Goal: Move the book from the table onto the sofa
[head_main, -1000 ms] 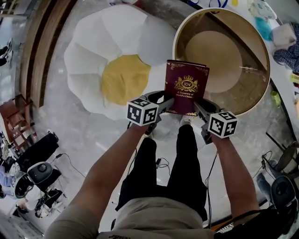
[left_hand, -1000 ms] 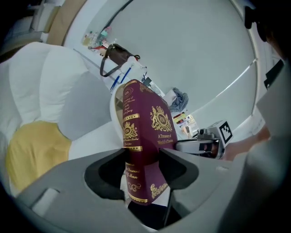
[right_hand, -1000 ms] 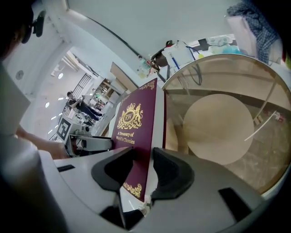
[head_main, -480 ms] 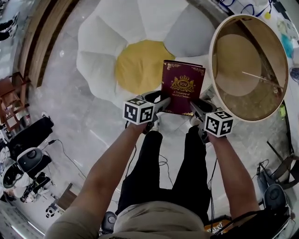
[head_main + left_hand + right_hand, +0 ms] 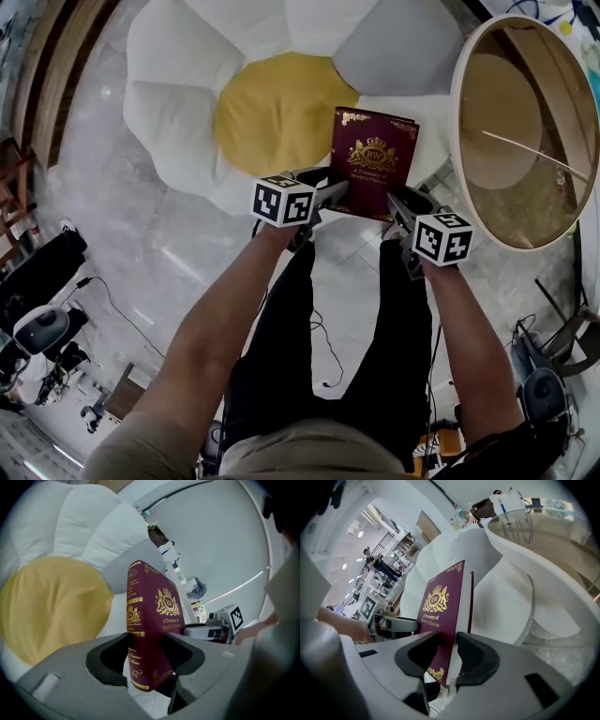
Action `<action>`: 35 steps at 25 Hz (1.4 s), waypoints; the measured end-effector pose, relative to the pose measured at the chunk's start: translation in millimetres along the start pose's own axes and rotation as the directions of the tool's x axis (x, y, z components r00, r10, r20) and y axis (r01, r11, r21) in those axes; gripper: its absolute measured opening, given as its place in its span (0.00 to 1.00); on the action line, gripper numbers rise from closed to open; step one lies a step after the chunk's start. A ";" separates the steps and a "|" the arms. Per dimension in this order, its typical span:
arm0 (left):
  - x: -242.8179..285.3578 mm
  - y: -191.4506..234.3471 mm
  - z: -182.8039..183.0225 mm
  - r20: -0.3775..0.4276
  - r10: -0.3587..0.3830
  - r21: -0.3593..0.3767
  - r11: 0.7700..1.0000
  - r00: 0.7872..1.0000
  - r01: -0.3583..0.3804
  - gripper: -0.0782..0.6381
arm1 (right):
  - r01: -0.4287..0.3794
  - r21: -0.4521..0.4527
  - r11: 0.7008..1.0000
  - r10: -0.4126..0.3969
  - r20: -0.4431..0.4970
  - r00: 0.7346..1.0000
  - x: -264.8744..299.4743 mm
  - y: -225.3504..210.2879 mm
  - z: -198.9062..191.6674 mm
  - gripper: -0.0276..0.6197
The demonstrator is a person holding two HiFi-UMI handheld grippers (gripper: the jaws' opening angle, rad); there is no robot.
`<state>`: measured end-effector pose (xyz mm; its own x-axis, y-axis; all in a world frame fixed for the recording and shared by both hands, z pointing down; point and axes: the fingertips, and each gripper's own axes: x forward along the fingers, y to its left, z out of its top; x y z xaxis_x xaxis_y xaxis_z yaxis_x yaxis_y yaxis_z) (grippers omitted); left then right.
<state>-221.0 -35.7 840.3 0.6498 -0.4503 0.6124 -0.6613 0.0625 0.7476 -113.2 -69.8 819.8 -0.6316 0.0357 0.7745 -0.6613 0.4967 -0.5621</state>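
Note:
A thick maroon book (image 5: pixel 371 161) with gold print hangs in the air between my two grippers, above the edge of the flower-shaped sofa (image 5: pixel 178 112). My left gripper (image 5: pixel 336 194) is shut on the book's spine corner (image 5: pixel 140 634). My right gripper (image 5: pixel 397 199) is shut on the opposite lower corner (image 5: pixel 443 639), its pads (image 5: pixel 471 656) pressing both covers. The sofa has white petals and a yellow centre cushion (image 5: pixel 277 112); in the left gripper view the cushion (image 5: pixel 51 606) lies just beyond the book. The round table (image 5: pixel 525 122) stands to the right.
The person's legs and a cable (image 5: pixel 323 328) on the marble floor sit below the book. Camera gear and bags (image 5: pixel 42 319) lie at the lower left, more gear (image 5: pixel 539 394) at the lower right. A wooden frame (image 5: pixel 56 56) runs along the upper left.
Both grippers have carried the book leftward, away from the round table, until it hangs by the sofa's yellow centre. The grip on the book is unchanged.

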 end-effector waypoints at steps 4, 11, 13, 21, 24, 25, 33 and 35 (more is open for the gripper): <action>28.5 26.0 -8.6 0.011 -0.078 -0.053 0.995 0.997 0.079 0.42 | 0.035 -0.027 0.999 -0.035 -0.005 0.999 20.1 -19.8 -4.5 0.26; 58.6 52.7 -25.7 0.019 -0.140 -0.097 0.985 0.990 0.141 0.42 | 0.102 -0.059 0.993 -0.103 -0.014 0.995 42.8 -39.9 -18.1 0.26; 64.9 57.5 -30.9 -0.004 -0.120 -0.083 0.989 0.993 0.120 0.42 | 0.114 -0.036 0.993 -0.114 -0.014 0.993 44.3 -42.3 -21.3 0.26; 60.9 65.9 -27.8 -0.052 0.012 0.000 1.000 0.999 -0.012 0.42 | 0.169 -0.021 0.985 -0.169 -0.017 0.985 28.5 -44.2 -27.0 0.27; 41.1 56.8 -25.5 -0.037 0.042 0.001 0.999 0.998 -0.042 0.42 | 0.163 -0.031 0.986 -0.163 -0.012 0.986 9.3 -31.4 -25.7 0.27; 33.4 49.4 -24.9 -0.035 0.040 0.004 0.999 0.999 -0.040 0.42 | 0.161 -0.036 0.986 -0.161 -0.005 0.987 0.8 -25.2 -23.8 0.27; -57.0 -65.9 -19.6 -0.030 -0.098 0.074 0.992 0.995 0.100 0.42 | 0.096 -0.089 0.991 -0.090 0.066 0.994 -89.0 55.7 -5.1 0.07; -86.5 -102.0 -24.0 -0.043 -0.117 0.109 0.987 0.992 0.121 0.40 | 0.051 -0.084 0.995 -0.046 0.055 0.997 -117.8 86.6 -11.1 0.06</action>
<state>-200.8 18.2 717.2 0.7382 -0.4159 0.5312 -0.6146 -0.0900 0.7837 -91.6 -21.4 683.1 -0.6215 -0.0350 0.7826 -0.6560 0.5692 -0.4956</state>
